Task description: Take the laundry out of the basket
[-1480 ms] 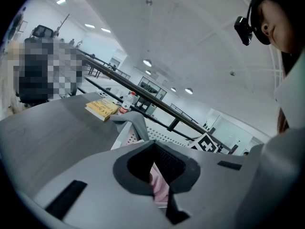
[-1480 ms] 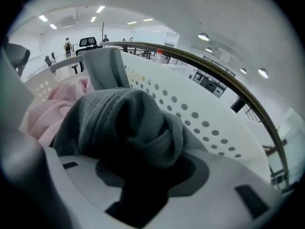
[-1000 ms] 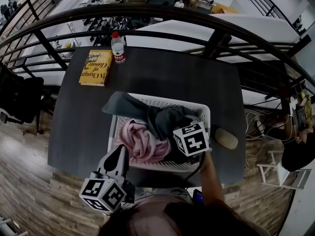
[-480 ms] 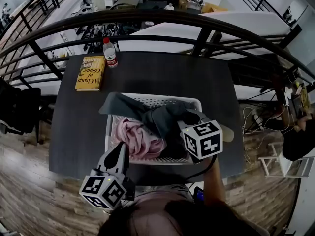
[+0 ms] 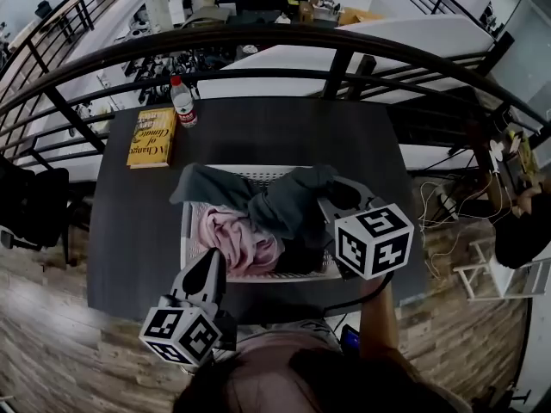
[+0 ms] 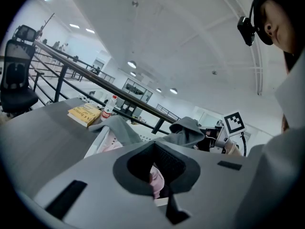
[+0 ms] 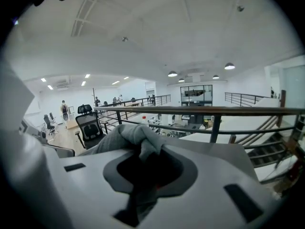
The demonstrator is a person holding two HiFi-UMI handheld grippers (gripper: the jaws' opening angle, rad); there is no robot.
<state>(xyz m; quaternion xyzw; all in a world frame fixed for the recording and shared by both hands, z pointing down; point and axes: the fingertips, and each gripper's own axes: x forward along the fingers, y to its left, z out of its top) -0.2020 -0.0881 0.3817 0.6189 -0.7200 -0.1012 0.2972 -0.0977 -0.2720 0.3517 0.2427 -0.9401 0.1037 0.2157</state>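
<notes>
A white laundry basket [image 5: 258, 274] stands on the dark table [image 5: 284, 132]. A pink garment [image 5: 237, 235] lies bunched inside it. My right gripper [image 5: 337, 198] is over the basket's right side, shut on a grey garment [image 5: 288, 200], and holds it up in a peak. In the right gripper view the grey cloth [image 7: 138, 137] is pinched between the jaws of my right gripper [image 7: 147, 149]. Another stretch of grey cloth [image 5: 202, 188] drapes over the basket's far left rim. My left gripper [image 5: 211, 267] hovers at the basket's near left corner, shut and holding nothing.
A yellow book [image 5: 151, 136] and a plastic bottle [image 5: 182, 106] sit at the table's far left corner. A black railing [image 5: 284, 37] runs behind the table. A black office chair [image 5: 34, 205] stands to the left on the wood floor.
My right gripper has risen and drawn to the right, lifting the grey garment higher out of the basket. My left gripper has stayed in place.
</notes>
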